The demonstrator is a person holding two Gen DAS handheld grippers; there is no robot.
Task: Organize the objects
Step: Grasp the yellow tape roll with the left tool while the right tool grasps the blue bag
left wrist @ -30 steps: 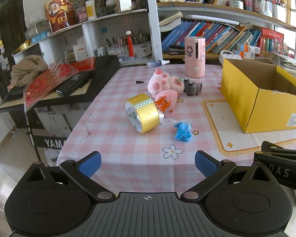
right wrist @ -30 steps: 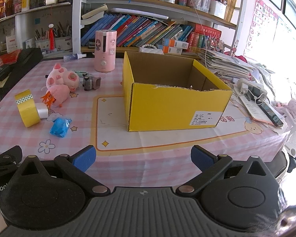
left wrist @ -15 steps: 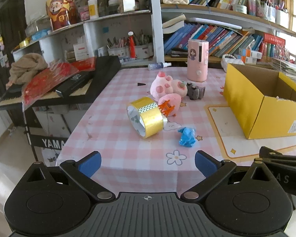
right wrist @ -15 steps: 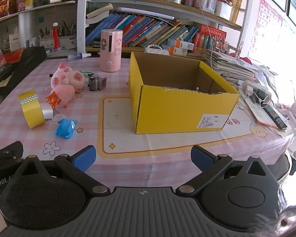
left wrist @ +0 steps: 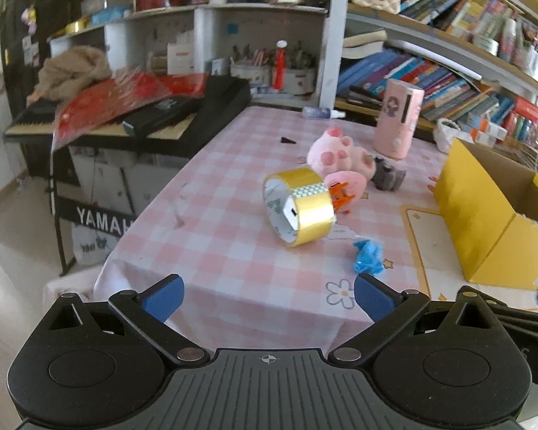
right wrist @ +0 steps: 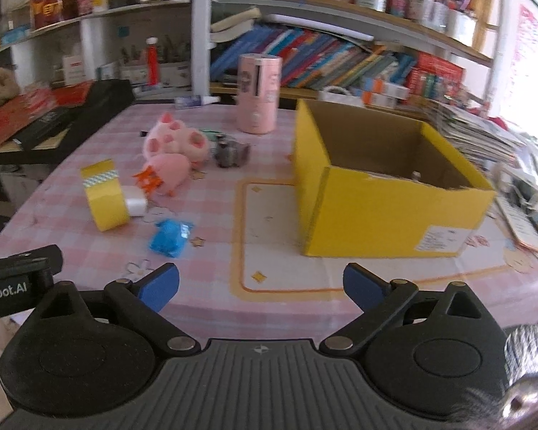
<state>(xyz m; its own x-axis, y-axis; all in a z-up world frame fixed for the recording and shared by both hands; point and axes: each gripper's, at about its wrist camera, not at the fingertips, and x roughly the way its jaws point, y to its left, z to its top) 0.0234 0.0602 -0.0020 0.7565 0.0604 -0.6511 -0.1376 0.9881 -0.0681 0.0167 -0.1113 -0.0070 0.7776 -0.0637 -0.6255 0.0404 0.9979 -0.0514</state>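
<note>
Both of my grippers hang at the near edge of the table with nothing between their blue pads. My left gripper (left wrist: 269, 295) is spread wide and so is my right gripper (right wrist: 262, 285).

Ahead of the left one, a roll of gold tape (left wrist: 299, 206) stands on its edge, with a small white box (right wrist: 135, 205) touching its far side. Just behind it lies a pink plush toy (left wrist: 342, 165) with orange feet. A crumpled blue wrapper (left wrist: 367, 256) lies nearer, toward the right pad. A small grey toy (right wrist: 231, 150) sits beside the plush, and a pink cylinder (right wrist: 258, 93) stands upright farther back.

Ahead of the right gripper, well apart from the small things, sits an open yellow cardboard box (right wrist: 387, 193).

All rest on a pink checked tablecloth (left wrist: 211, 215). Behind are bookshelves (right wrist: 340, 61) packed with books, and left of the table a black Yamaha keyboard (left wrist: 154, 118).
</note>
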